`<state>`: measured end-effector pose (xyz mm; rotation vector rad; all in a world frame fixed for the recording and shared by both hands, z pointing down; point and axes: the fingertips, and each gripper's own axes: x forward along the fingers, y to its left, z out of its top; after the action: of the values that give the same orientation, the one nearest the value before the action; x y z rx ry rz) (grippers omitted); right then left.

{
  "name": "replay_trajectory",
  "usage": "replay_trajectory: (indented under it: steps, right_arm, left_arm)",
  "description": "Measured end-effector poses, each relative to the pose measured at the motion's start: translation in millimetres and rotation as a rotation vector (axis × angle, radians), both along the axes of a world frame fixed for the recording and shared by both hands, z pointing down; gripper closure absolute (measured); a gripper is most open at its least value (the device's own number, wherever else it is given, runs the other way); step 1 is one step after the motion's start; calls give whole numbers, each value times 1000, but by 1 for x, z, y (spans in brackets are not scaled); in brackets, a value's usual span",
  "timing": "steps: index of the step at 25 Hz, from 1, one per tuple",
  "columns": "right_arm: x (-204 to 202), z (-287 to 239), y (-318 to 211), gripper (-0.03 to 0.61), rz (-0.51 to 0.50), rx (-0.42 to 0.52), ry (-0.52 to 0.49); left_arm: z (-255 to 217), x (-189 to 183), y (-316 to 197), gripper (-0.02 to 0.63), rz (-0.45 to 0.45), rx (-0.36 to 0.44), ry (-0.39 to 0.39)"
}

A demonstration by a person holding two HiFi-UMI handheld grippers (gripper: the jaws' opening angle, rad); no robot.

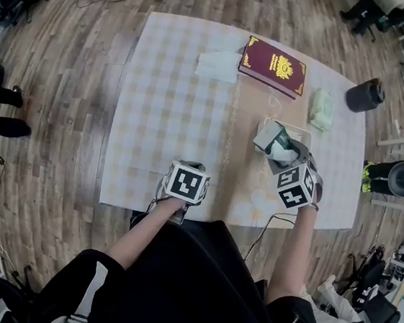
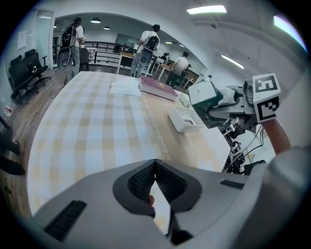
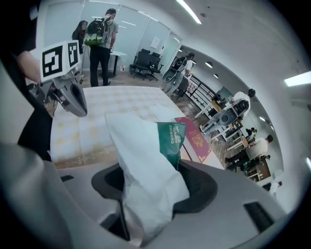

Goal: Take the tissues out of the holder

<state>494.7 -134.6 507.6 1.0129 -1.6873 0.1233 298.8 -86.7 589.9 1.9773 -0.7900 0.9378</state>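
Observation:
A tissue pack (image 1: 275,139), white with a green wrapper, hangs just above the white holder (image 1: 303,137) at the table's right. My right gripper (image 1: 283,152) is shut on it. In the right gripper view the white tissue pack (image 3: 148,165) fills the space between the jaws, its green wrapper (image 3: 171,138) sticking out beyond. From the left gripper view the pack (image 2: 208,96) is lifted clear of the holder (image 2: 186,118). My left gripper (image 1: 184,188) is at the table's near edge, jaws meeting at the tips with nothing held (image 2: 154,168).
A red book (image 1: 273,66) lies at the far side, a loose white tissue (image 1: 217,65) to its left. A second green pack (image 1: 322,109) and a black cylinder (image 1: 364,95) sit at the far right. Several people stand beyond the table.

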Motion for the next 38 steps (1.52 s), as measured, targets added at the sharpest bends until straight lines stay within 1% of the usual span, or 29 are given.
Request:
replay_trajectory:
  steps: [2,4,6,7,13,16,19,22,24,26,29,34,38]
  right_arm:
    - [-21,-8,11,307,24,7,-20]
    - [-42,-12,28,307,43,1,-12]
    - [-65,-10,43,307,56,-10,-13]
    - [-78,-7,50,307,67,-19,-31]
    - [-172,26,82,307,154,-95,-227]
    - [-208,46,101,307,212,-104,-321]
    - [-238,63,132,307,253,-95,-347]
    - [-262,75,165,307,290,-106,-350]
    - [-274,82,178,307,324,-118,-362]
    - [-284,82,179,307,350,-134,-376]
    - [-302,78,174,307,354,-153,-403]
    - [-327,77,200,307,366,-159,-428]
    - [-338,65,185,307,385,-180,-464]
  left_arm:
    - [-6,-12,3,604,20,6,2]
    - [-12,-25,7,605,54,14,2]
    - [-14,-39,9,606,86,24,2]
    - [-15,-47,11,605,98,28,1]
    - [-7,-99,20,605,159,21,0]
    - [7,-119,36,604,170,21,-4]
    - [19,-144,63,605,159,33,1]
    - [29,-166,93,606,160,44,-3]
    - [33,-177,104,604,164,52,-7]
    - [32,-184,103,605,163,56,-14]
    - [30,-197,100,605,139,60,-31]
    - [25,-218,130,605,97,69,-34]
    - [15,-234,123,604,53,57,-37]
